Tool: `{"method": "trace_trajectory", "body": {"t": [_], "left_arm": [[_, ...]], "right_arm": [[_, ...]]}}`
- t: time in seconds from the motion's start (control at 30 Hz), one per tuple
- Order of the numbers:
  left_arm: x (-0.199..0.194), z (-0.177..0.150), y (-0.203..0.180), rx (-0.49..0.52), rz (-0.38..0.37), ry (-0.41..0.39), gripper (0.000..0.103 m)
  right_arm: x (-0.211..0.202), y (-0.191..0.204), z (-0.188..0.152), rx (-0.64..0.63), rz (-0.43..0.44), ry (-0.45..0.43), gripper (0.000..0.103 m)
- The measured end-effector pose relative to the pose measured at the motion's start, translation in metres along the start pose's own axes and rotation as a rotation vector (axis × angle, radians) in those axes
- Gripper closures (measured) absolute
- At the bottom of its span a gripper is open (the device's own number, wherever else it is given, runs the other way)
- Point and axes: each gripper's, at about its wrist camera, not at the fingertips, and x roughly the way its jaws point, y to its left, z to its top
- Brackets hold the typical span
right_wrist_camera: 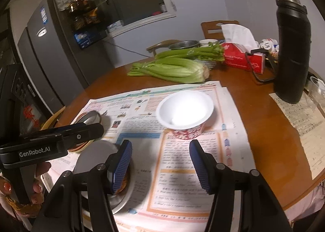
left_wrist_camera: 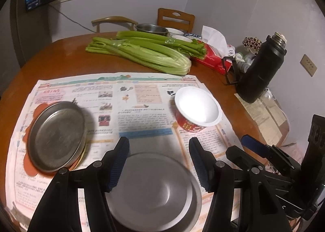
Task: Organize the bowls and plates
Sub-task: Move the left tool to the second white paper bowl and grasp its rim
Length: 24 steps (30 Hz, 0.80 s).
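Steel shows right under the left gripper (left_wrist_camera: pixel 159 160): a metal bowl (left_wrist_camera: pixel 154 193) sits on the newspaper (left_wrist_camera: pixel 126 110) directly below and between its blue-padded fingers (left_wrist_camera: pixel 119 165). The jaws stand apart with nothing pressed between the pads; the bowl lies beneath them, not gripped. Ahead and to the left of this claw a flat metal plate (left_wrist_camera: pixel 56 136) rests tilted on an orange flower-shaped mat (left_wrist_camera: pixel 30 162). Ahead and to the right stands a red-patterned bowl (left_wrist_camera: pixel 198 108) with a white inside, upright on the paper.

From the right gripper (right_wrist_camera: pixel 160 165), the same red-patterned bowl (right_wrist_camera: pixel 185 112) is just ahead, slightly right of centre, clear of the fingertips. Its jaws also stand apart and hold nothing. Below its left finger lies the metal bowl (right_wrist_camera: pixel 95 154), partly hidden. The left gripper's black body crosses the left edge of this view, held by a hand (right_wrist_camera: pixel 38 183).

Farther beyond both claws, on the round wooden table (left_wrist_camera: pixel 61 57), lie two bunches of celery (left_wrist_camera: pixel 142 53), a red tissue box (left_wrist_camera: pixel 213 59) and a tall black flask (left_wrist_camera: pixel 262 65) to the right. More bowls (left_wrist_camera: pixel 178 33) sit at the table's far edge.
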Motion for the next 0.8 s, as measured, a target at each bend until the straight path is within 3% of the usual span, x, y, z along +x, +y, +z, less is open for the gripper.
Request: {"method": "trace_trajectory", "body": {"t": [0.5, 0.8], "left_arm": [[0.059, 0.048, -0.02, 0.03, -0.057, 0.069, 0.04], [0.095, 0.055, -0.022, 0.007, -0.071, 0.132, 0.04]], "right_arm": [[0.029, -0.047, 0.025, 0.08, -0.081, 0.003, 0.043], [0.075, -0.062, 0.036, 0.096, -0.099, 0.079, 0.043]]}}
